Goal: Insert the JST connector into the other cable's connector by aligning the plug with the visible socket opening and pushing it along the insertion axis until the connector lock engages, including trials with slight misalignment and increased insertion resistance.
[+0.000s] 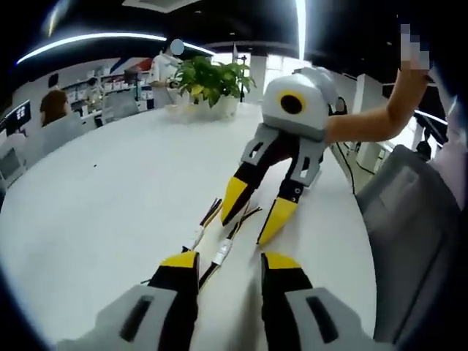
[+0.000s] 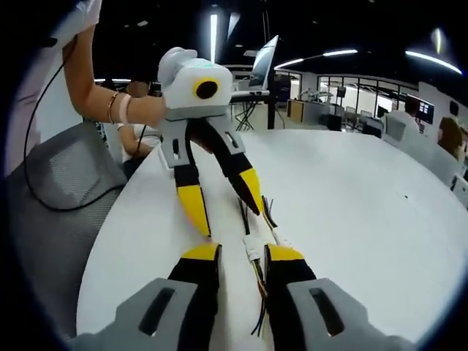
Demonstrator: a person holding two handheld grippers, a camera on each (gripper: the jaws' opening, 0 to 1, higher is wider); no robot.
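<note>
Cables (image 1: 219, 252) with small white plugs (image 2: 252, 248) lie on the table (image 1: 110, 190), light and bendy; hold near plugs. Left gripper (image 1: 228, 265) and right gripper (image 2: 243, 252) both gape, empty.

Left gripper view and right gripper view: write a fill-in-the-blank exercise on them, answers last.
1. The two cables lie on a round table coloured ____.
2. Both the left claw and right claw have their jaws ____.
3. Behind the right claw stands a potted ____.
4. Each claw's tips are coloured ____.

Answers: white; open; plant; yellow

Open-plan office: desks (image 2: 344, 110), monitors (image 2: 423, 110), ceiling strip lights (image 1: 88, 38).
</note>
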